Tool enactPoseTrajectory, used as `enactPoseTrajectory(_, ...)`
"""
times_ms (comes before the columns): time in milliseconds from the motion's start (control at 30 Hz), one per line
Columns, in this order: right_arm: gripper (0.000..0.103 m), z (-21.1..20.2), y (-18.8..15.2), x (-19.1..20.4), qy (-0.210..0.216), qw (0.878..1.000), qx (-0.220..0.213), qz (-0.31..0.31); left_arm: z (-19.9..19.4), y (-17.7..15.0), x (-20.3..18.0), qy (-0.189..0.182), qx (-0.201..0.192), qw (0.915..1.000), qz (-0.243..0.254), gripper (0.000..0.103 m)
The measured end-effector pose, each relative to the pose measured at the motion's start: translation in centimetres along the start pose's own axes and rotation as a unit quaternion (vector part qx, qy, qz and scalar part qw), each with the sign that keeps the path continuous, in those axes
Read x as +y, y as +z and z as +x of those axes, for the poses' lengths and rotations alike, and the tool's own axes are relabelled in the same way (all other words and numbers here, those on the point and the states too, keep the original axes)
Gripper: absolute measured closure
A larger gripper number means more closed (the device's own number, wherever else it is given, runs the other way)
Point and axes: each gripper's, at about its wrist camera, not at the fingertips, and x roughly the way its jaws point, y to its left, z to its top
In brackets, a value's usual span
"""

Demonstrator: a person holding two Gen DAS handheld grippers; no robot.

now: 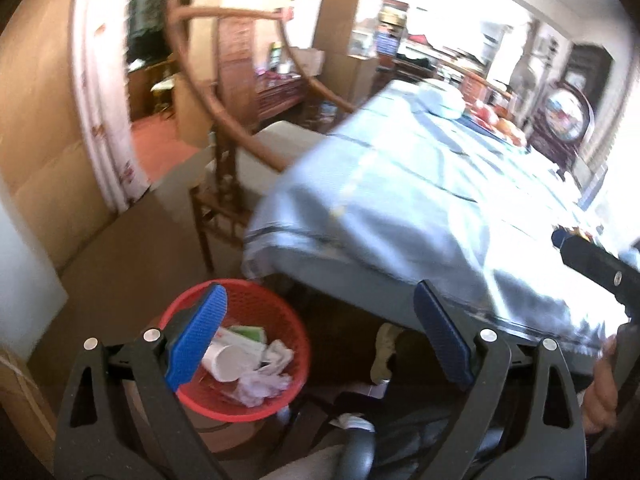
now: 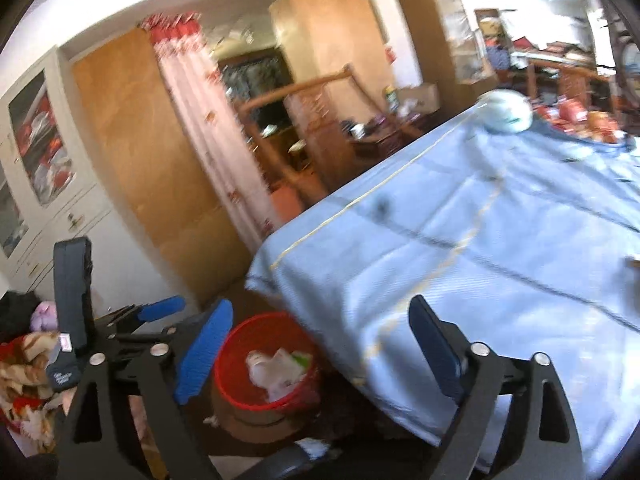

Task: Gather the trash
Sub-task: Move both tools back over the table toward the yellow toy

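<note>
Red bin (image 1: pixel 236 344) holding trash lies low, near-left of left gripper (image 1: pixel 320 340); both grippers' fingers wide apart, empty; left nearer.

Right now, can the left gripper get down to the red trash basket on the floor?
Probably yes. The left gripper is open and empty, above the red basket, which stands beside the blue-covered table, not under it. Nothing visible blocks the way down.

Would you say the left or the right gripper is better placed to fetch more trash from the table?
Right, probably: the right gripper, open and empty, faces the blue tablecloth; the left gripper hangs over the red bin.
</note>
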Motion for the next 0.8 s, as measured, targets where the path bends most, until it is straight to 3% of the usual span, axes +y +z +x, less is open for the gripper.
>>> enactPoseTrajectory(267,0.006,-7.6,-1.1,-7.9,-0.064,0.992,-0.081,0.069,0.0,1.4,-9.8,-0.051,-0.009,0.9956,0.078,0.009)
enactPoseTrajectory(400,0.006,-11.1,-2.4,-13.2,-0.101,0.982,-0.106,0.121,1.1,2.1,-14.8,-0.08,-0.001,0.9908,0.109,0.009)
enactPoseTrajectory(600,0.006,-14.7,-4.6,-20.1,-0.161,0.963,-0.114,0.183,3.9,3.6,-20.5,-0.117,0.02,0.9842,0.131,0.009)
enactPoseTrajectory(733,0.006,-15.6,-5.6,-23.5,-0.164,0.956,-0.115,0.215,6.1,4.5,-23.8,-0.14,0.036,0.978,0.151,0.009)
enactPoseTrajectory(800,0.014,-15.6,-5.5,-24.4,-0.173,0.954,-0.111,0.217,7.0,4.6,-25.2,-0.141,0.037,0.975,0.167,0.009)
